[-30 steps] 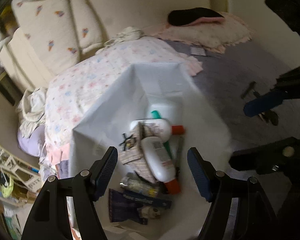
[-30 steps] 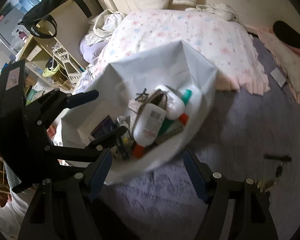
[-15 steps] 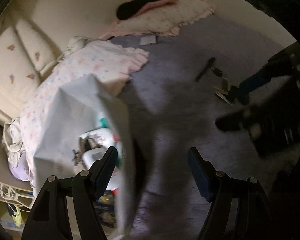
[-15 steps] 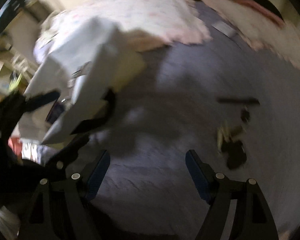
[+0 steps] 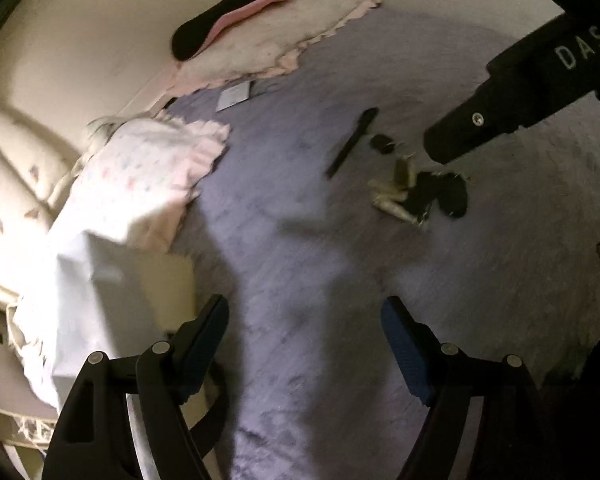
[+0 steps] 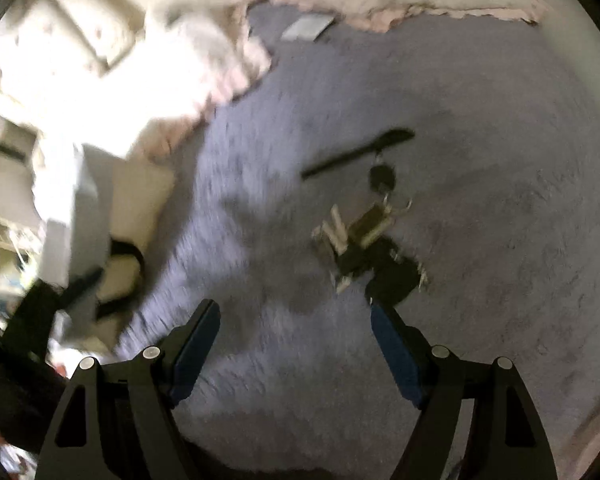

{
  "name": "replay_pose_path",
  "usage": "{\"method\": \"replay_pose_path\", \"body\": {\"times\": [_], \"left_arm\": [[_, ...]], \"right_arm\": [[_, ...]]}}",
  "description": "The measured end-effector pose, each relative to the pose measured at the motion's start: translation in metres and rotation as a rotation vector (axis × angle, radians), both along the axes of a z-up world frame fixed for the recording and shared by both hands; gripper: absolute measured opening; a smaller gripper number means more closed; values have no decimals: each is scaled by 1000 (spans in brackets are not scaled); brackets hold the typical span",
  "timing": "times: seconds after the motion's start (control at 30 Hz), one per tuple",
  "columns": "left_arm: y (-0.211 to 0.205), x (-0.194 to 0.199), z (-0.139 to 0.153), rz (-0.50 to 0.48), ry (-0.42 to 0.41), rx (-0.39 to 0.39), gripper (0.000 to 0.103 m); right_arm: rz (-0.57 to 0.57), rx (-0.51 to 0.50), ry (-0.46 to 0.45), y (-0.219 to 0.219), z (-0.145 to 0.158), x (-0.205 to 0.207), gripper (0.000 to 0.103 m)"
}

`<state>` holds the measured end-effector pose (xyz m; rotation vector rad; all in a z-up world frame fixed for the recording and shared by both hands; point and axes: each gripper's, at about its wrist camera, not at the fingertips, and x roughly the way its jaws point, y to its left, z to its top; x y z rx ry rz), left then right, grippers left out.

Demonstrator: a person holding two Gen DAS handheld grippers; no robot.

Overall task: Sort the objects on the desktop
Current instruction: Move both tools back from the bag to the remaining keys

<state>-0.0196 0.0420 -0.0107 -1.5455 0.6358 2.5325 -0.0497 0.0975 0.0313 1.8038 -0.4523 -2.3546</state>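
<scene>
A small heap of objects lies on the purple carpet: a long black stick (image 5: 352, 142) (image 6: 356, 153), a bunch of keys with pale tags (image 5: 396, 196) (image 6: 364, 228) and dark fobs (image 5: 444, 196) (image 6: 392, 280). The white bag (image 5: 100, 300) (image 6: 84, 216) stands at the left. My left gripper (image 5: 304, 344) is open and empty over bare carpet. My right gripper (image 6: 294, 344) is open and empty, just short of the keys; its body (image 5: 512, 84) hangs above them in the left wrist view.
A flowered quilt (image 5: 148, 176) lies behind the bag. A pink-edged cushion (image 5: 292, 44) with a black and pink item (image 5: 224, 28) sits at the back wall. A white card (image 5: 234, 96) (image 6: 308, 28) lies on the carpet (image 5: 300, 260).
Both grippers have swung right, away from the bag of bottles toward the keys and stick on the carpet. The bag's contents are out of sight now. Both stay open.
</scene>
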Motion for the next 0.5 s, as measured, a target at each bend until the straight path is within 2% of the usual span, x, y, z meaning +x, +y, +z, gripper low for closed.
{"method": "replay_pose_path", "body": {"times": [0.13, 0.17, 0.23, 0.3, 0.37, 0.5], "left_arm": [[15, -17, -9, -39, -15, 65, 78], [17, -22, -13, -41, -26, 82, 78], [22, -31, -23, -37, -50, 104, 78], [27, -39, -33, -34, -61, 113, 78], [29, -45, -44, -32, -74, 114, 78], [28, -52, -64, -7, -96, 127, 78]], "right_arm": [[51, -11, 103, 28, -7, 3, 76], [76, -5, 105, 32, -11, 3, 76], [113, 29, 111, 37, -24, 6, 76], [158, 120, 169, 36, -34, 12, 76], [213, 141, 214, 35, -45, 18, 76], [256, 112, 188, 38, -70, 20, 76]]}}
